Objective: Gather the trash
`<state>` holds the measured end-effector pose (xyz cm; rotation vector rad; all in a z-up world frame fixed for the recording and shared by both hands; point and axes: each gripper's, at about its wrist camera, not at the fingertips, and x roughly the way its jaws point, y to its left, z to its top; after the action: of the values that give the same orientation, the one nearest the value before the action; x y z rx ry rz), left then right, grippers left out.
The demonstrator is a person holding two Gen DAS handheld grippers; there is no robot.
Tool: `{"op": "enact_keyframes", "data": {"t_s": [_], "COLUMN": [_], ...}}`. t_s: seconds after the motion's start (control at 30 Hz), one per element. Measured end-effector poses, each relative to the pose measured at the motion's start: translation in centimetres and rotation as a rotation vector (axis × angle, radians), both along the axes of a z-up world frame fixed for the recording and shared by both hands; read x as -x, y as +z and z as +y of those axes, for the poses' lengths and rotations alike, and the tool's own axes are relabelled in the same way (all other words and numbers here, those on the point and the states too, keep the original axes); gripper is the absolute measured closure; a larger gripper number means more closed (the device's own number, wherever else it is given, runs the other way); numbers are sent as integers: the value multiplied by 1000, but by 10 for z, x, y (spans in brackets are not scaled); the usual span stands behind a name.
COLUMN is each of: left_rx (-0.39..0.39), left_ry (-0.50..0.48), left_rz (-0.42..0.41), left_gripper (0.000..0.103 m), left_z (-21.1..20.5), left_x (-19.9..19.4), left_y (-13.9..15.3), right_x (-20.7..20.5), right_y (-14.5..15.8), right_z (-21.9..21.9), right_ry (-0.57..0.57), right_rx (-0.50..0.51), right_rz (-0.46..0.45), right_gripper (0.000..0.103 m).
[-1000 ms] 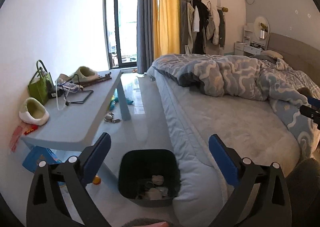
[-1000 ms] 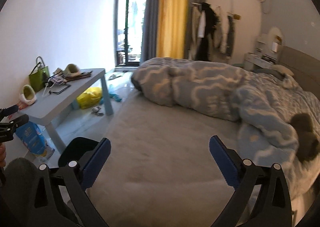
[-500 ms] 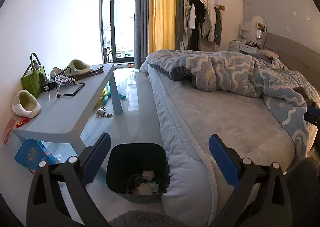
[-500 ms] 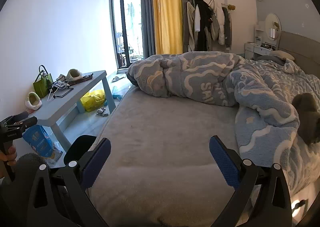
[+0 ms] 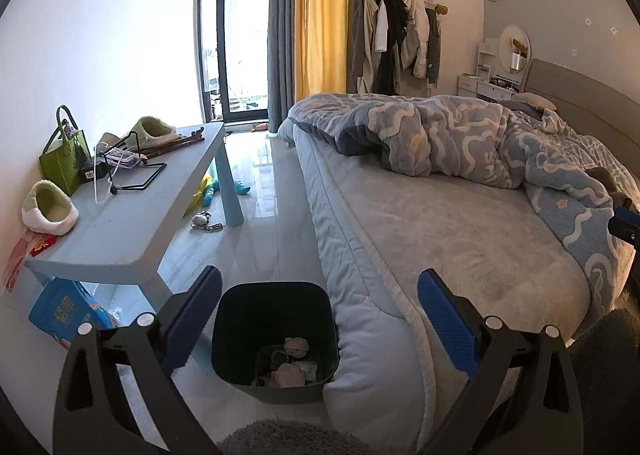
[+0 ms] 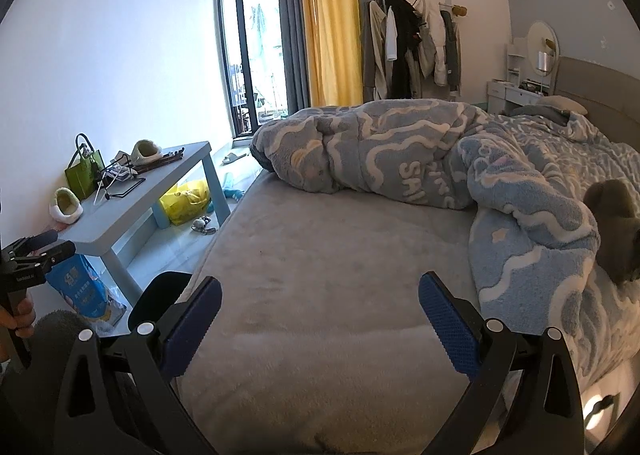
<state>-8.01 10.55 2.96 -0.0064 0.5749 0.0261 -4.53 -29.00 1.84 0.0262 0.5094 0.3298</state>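
Black plastic, square-mouthed with rounded corners: the trash bin (image 5: 276,339) stands on the floor in the left wrist view, low between the blue-padded jaws of the left gripper (image 5: 319,321), touching the side of the bed (image 5: 460,239). The jaws are spread wide and hold nothing. Crumpled trash (image 5: 288,365) lies at the bottom of the bin, pale wads and a greenish scrap. Bed surface is grey, short-pile fleece; a blue and white wavy-pattern blanket (image 5: 472,139) is bunched toward the head. Left of the bin stands a pale blue desk (image 5: 132,215), smooth top, carrying a green handbag (image 5: 62,157), two fuzzy green-and-white slippers (image 5: 50,209) and small clutter. A blue printed bag (image 5: 66,313) lies under the desk. Floor is glossy light tile.

Right wrist view: the right gripper (image 6: 319,321) hangs over the grey bed sheet, jaws likewise spread and empty. Only a dark arc of the bin rim (image 6: 162,289) shows, left of the left jaw at the mattress edge. The left gripper appears at the far left edge, with fingers (image 6: 18,315) around its handle. A yellow plastic bag (image 6: 186,201) sits under the desk. Room beyond: white wall, glass balcony door, grey and yellow curtains (image 6: 332,19), clothes rack (image 6: 412,43), wall air conditioner.
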Motion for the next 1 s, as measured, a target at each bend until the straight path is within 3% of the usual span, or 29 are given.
{"op": "enact_keyframes", "data": {"t_s": [1.0], "left_rx": [10], "left_ry": [3], "left_rz": [9], "left_gripper": [3], "left_z": [0], "left_x": [0], "left_y": [-3], "right_x": [0], "right_y": [1], "right_z": [0], "right_ry": [0], "right_rx": [2], "right_rz": [1], "right_gripper": [3]}}
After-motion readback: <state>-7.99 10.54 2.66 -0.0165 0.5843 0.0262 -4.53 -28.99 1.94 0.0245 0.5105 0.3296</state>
